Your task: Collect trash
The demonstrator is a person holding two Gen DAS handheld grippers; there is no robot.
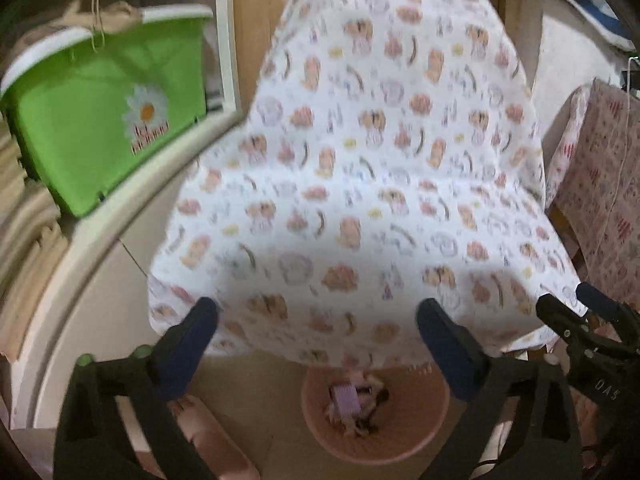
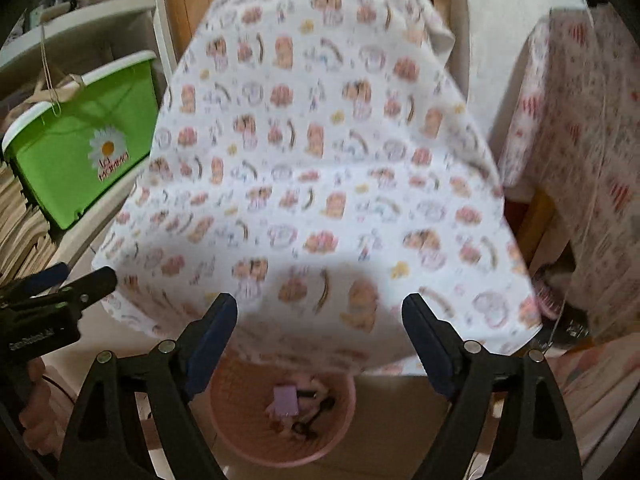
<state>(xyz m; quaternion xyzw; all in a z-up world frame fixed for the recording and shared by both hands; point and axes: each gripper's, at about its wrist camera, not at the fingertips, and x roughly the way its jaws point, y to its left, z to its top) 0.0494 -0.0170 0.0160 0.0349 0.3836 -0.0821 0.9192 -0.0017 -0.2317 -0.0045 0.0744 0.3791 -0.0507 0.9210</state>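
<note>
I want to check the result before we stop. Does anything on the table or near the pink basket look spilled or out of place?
Nothing stands out. The patterned tablecloth shows no litter. The trash sits inside the pink basket, on the floor under the table's near edge, with nothing spilled around it as far as the blur allows. Both the left gripper and the right gripper are open and empty.

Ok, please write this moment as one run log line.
left gripper: open, empty | right gripper: open, empty | pink bin: on floor below table edge, holds trash | patterned tablecloth: bare

Pink round bin (image 2: pixel 224 404) on floor, under table edge; lilac packet (image 2: pixel 285 400), mixed scraps inside.
</note>
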